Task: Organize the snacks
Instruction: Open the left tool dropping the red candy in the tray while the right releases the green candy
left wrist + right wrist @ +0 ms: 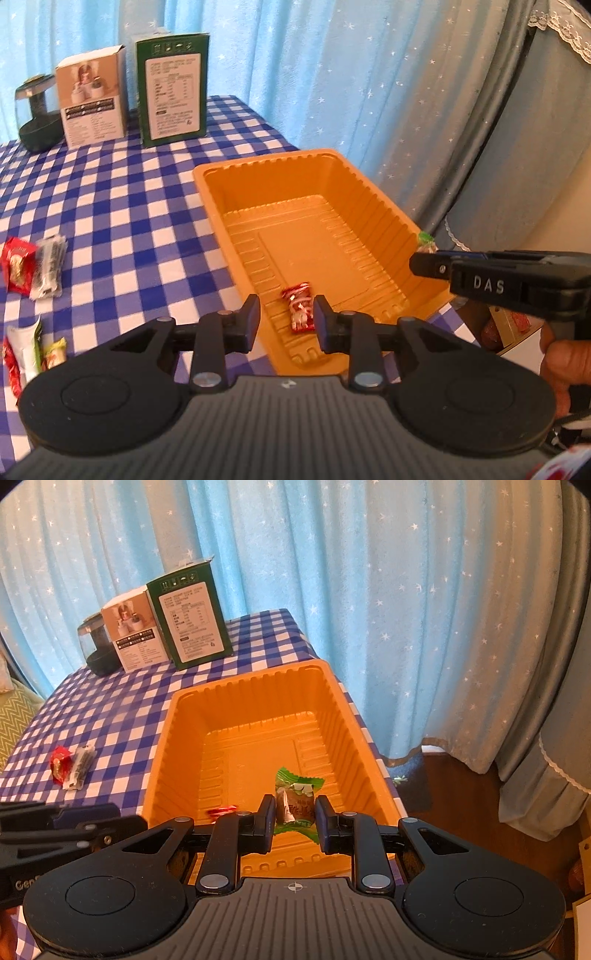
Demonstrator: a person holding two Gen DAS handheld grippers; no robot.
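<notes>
An orange plastic tray (373,201) (332,698) sits on the blue checked table. A red wrapped candy (299,306) lies on the tray floor near its front end; part of it shows in the right wrist view (221,810). My left gripper (286,319) is open and empty, hovering just above that candy. My right gripper (295,814) is shut on a green wrapped candy (297,797) and holds it above the tray's front part. In the left wrist view the right gripper (432,258) comes in from the right over the tray rim, with the green candy (426,240) at its tip.
Loose snacks lie on the cloth at the left: a red packet (14,264) (59,762), a silver packet (48,267) (79,766), and several more (29,350) at the front left. Two boxes (171,88) (190,620) and a dark jar (37,118) stand at the back.
</notes>
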